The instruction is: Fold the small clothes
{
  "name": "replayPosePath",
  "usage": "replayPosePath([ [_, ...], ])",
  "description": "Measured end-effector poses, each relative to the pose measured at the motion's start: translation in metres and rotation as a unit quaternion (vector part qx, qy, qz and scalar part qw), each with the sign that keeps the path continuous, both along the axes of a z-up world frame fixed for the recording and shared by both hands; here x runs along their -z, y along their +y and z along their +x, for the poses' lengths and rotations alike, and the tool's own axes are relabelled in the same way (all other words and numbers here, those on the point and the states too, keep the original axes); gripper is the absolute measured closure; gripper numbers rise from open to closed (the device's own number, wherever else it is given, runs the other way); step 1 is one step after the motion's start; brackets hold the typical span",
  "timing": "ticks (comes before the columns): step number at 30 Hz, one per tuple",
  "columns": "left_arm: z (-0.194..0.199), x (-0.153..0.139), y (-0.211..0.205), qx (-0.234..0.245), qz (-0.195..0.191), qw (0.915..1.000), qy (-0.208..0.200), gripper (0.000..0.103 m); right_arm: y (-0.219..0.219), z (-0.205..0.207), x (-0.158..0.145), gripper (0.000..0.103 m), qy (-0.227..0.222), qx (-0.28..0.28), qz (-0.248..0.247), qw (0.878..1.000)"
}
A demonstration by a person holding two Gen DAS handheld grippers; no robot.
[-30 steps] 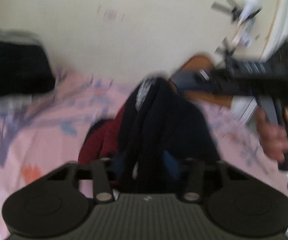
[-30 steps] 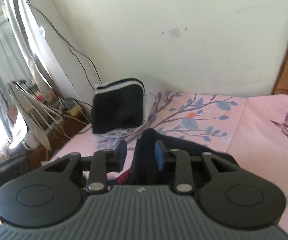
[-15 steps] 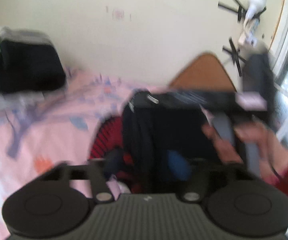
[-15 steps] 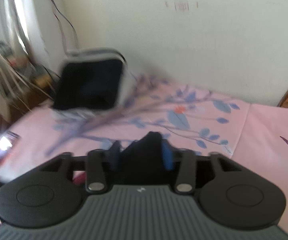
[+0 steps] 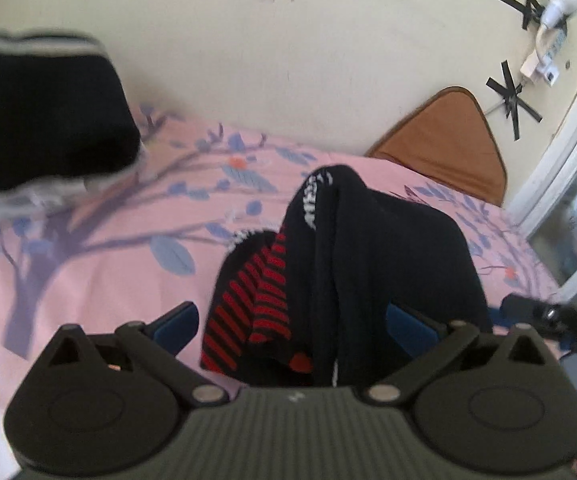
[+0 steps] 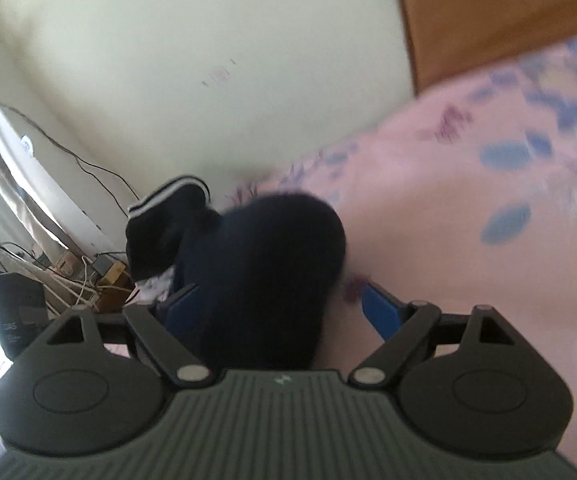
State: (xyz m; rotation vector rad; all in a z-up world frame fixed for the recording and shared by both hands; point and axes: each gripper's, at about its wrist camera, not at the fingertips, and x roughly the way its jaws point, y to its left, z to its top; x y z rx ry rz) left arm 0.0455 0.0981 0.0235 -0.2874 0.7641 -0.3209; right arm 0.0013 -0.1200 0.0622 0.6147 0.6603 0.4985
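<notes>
A dark navy garment (image 5: 388, 248) lies in a crumpled heap on the pink flowered bedsheet (image 5: 100, 280), with a red-and-black striped piece (image 5: 256, 296) showing at its left side. My left gripper (image 5: 292, 320) straddles the near end of the heap; its jaws are opening wide and the blue pads (image 5: 176, 320) stand clear of the cloth. In the right wrist view the same dark garment (image 6: 272, 264) bulges between the jaws of my right gripper (image 6: 280, 312), which are also opening. The view there is tilted and blurred.
A stack of folded dark clothes with white stripes (image 5: 48, 112) sits at the bed's far left by the wall, also visible as the stack (image 6: 168, 220). A brown headboard (image 5: 448, 140) stands at the back right. Cables and clutter (image 6: 68, 280) lie beyond the bed's edge.
Both grippers were shut on the dark garment and held it up; both have opened and the garment now rests heaped on the bed. The right gripper has sunk and rolled.
</notes>
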Motion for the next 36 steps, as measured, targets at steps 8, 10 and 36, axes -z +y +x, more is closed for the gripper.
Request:
replayPosePath([
  [8,0.015,0.021,0.020,0.004,-0.076,0.9960,0.047,0.000,0.029,0.018,0.011,0.014,0.025,-0.062,-0.007,0.998],
  [10,0.015,0.026,0.019,0.001,-0.073,0.9963,0.046,0.000,0.042,0.022,0.009,0.011,0.013,-0.077,-0.023,0.997],
  [36,0.005,0.034,-0.011,0.064,-0.078,0.9948,-0.007,0.000,0.044,0.020,0.013,0.017,-0.014,-0.093,-0.029,0.995],
])
